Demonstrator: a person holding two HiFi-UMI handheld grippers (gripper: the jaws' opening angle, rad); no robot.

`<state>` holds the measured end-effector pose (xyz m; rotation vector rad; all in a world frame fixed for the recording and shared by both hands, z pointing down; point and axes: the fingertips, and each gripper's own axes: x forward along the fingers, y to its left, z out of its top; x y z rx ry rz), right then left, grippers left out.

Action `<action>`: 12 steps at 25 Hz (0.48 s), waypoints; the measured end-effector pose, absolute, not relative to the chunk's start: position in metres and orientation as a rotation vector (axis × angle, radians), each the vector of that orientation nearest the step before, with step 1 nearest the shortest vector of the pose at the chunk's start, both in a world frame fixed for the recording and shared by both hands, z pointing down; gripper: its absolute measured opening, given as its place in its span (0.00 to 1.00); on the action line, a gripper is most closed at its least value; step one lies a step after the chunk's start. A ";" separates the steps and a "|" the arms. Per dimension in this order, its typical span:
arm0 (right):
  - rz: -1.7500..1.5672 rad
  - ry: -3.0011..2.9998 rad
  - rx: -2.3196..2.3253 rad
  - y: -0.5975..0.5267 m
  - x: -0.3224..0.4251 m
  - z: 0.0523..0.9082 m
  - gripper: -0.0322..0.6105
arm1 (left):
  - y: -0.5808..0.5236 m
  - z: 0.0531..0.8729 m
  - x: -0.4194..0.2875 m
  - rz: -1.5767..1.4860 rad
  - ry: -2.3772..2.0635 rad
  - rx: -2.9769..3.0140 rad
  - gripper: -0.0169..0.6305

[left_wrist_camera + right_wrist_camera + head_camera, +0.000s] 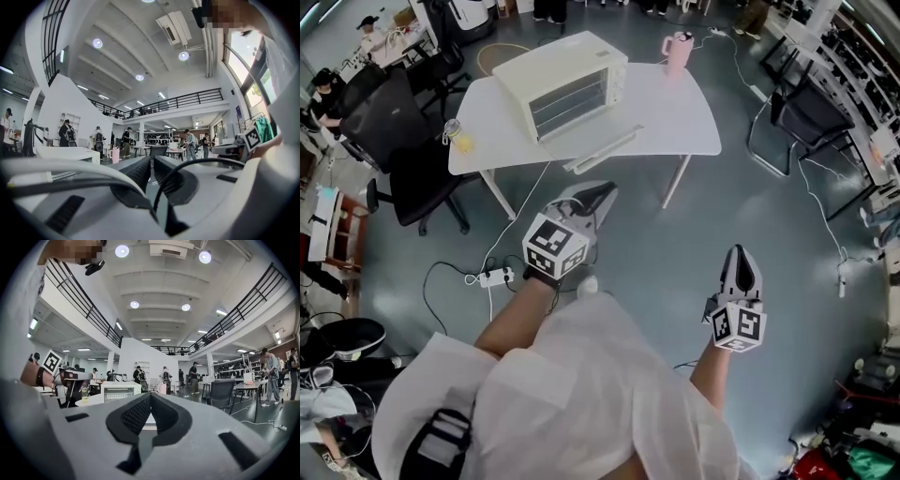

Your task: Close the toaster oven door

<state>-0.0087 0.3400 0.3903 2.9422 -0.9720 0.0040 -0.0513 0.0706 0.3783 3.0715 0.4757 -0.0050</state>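
Looking down at a cream-coloured boxy metal toaster oven [572, 80] on the white curved worktop [684, 122], well ahead of both grippers, with its flat glass-fronted door [605, 150] dropped open and sticking out level past the front edge. Nowhere near it yet. Holding the left gripper [605, 193] low over the grey floor between body and worktop, fingers [136, 171] all but together, just a sliver of gap and nothing in there. Same deal for the right gripper [739, 255], further back and off to the right, fingers [133, 416] pressed together and empty. Can also pick out the oven front far off in the right gripper view. Guessing a stiff, fairly light flap on a bottom hinge, maybe a bit springy near the end. No real need to clamp anything: better to get under the outer edge near its middle, likely the handle side, then lift and push it up and in. Worth going easy on the glass pane, and gentle on the last bit to avoid shoving the lightish oven backwards on that smooth top.
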 end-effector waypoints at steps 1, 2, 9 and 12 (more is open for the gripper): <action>0.009 -0.979 2.938 0.340 -0.007 0.392 0.06 | 0.071 0.379 -0.048 -0.010 0.471 3.069 0.06; 0.011 -0.987 2.935 0.339 -0.004 0.394 0.06 | 0.071 0.379 -0.043 -0.018 0.462 3.069 0.06; 0.055 -1.030 2.934 0.319 0.044 0.403 0.06 | 0.046 0.385 0.002 -0.038 0.374 3.061 0.06; 0.037 -1.075 2.902 0.299 0.082 0.400 0.06 | 0.029 0.386 0.032 -0.051 0.328 3.063 0.06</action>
